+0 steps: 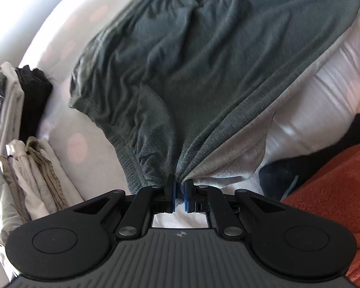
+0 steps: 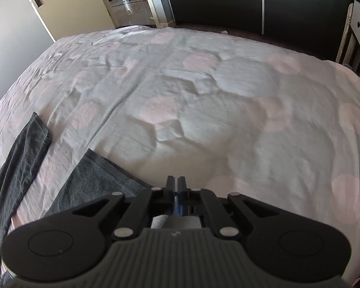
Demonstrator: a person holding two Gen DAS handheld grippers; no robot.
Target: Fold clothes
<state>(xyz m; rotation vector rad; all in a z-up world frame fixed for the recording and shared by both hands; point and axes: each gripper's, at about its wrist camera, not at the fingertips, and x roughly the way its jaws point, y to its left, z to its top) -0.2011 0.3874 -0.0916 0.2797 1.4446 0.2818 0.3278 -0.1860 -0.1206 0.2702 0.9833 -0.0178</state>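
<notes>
Gripping sweater (image 1: 204, 72), left claw (image 1: 179, 193) only.

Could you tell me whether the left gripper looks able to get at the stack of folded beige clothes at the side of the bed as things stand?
Probably not yet. The left gripper is shut on the dark grey knit garment, so it has no free grip. The stack of folded beige clothes lies unobstructed to its left.

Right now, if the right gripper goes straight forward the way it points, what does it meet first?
Probably only the dotted bedsheet. The right gripper, jaws closed, points across open bed; the grey garment lies to its left. Depth is unclear.
</notes>
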